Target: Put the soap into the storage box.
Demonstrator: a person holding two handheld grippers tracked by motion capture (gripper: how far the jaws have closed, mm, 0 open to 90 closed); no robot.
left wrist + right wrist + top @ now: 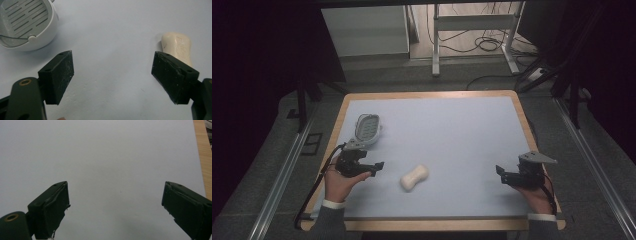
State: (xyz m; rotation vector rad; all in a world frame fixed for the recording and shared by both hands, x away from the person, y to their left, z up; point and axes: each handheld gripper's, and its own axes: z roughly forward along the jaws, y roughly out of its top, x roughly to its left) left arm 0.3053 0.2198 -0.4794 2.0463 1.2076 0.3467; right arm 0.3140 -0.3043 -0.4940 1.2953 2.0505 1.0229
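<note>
A cream bar of soap (414, 177) lies on the pale mat near the table's front, between my two hands. A white soap dish with a slotted grey insert (367, 129) sits at the left. My left gripper (374, 167) hovers just in front of the dish, jaws wide apart with nothing between them. In the left gripper view the soap (178, 47) lies beyond the right jaw, and the dish (27, 23) is at the upper left. My right gripper (500, 173) rests at the front right, open and empty over bare mat (112, 165).
The pale mat (452, 130) covers a wooden table whose rim (432, 94) shows all round. The wooden edge (201, 155) runs along the right of the right gripper view. Beyond the table stand a metal desk frame (472, 30) and cables on the floor.
</note>
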